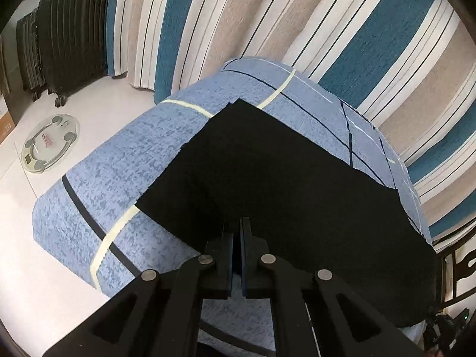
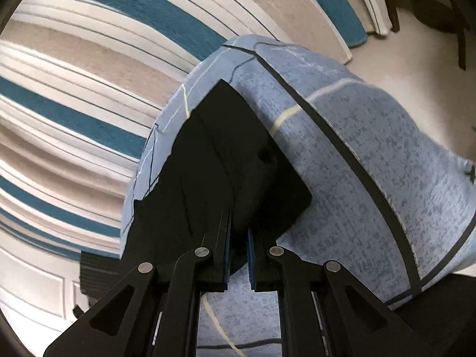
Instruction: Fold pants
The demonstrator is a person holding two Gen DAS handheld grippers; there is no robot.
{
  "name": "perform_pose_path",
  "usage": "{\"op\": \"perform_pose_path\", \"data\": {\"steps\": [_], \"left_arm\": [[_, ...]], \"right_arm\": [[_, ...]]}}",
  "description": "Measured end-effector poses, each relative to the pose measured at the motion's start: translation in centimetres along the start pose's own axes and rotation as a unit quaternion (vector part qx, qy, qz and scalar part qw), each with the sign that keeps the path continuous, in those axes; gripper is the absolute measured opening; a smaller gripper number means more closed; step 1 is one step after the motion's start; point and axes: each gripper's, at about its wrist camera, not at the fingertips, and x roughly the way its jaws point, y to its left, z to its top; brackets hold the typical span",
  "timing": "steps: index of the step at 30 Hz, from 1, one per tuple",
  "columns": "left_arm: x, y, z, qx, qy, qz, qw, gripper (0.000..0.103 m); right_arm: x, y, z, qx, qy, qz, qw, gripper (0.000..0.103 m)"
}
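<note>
Black pants [image 1: 267, 163] lie folded in flat layers on a blue patterned cover [image 1: 134, 148] with dark and cream lines. Their stepped edges face left in the left wrist view. My left gripper [image 1: 236, 223] is shut at the near edge of the pants, with black cloth around its tips. In the right wrist view the pants [image 2: 223, 148] narrow to a point at the far end of the blue cover [image 2: 357, 148]. My right gripper [image 2: 239, 221] is shut on a near fold of the pants, and black cloth fills the narrow gap between its pads.
A striped blue, beige and white rug [image 1: 327, 29] lies beyond the covered surface. A round glass scale [image 1: 49, 142] sits on the pale floor at left. Dark suitcases [image 1: 71, 35] stand behind the scale. Dark chair legs [image 2: 431, 6] show at the upper right.
</note>
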Motion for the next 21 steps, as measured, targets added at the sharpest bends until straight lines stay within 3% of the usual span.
{"op": "perform_pose_path", "data": {"steps": [5,10,13,17,21], "left_arm": [[-0.5,0.0,0.7,0.001,-0.014,-0.003,0.9999,0.005],[0.3,0.5,0.4,-0.004,0.005,0.006,1.0,0.008],[-0.9,1.0,0.6,-0.006,-0.009,0.021,0.9997,0.01],[-2.8,2.4,1.5,-0.021,-0.048,0.069,0.9963,0.01],[-3.9,1.6,2.3,-0.011,-0.071,0.059,0.9957,0.01]], "right_arm": [[-0.3,0.6,-0.2,-0.009,-0.003,-0.004,1.0,0.009],[-0.7,0.0,-0.3,-0.001,-0.004,-0.004,1.0,0.013],[-2.1,0.6,-0.2,-0.029,-0.02,-0.048,0.998,0.021],[-4.3,1.0,0.0,-0.049,-0.071,-0.106,0.991,0.021],[-4.1,3.6,0.3,-0.113,-0.086,-0.087,0.986,0.021]]}}
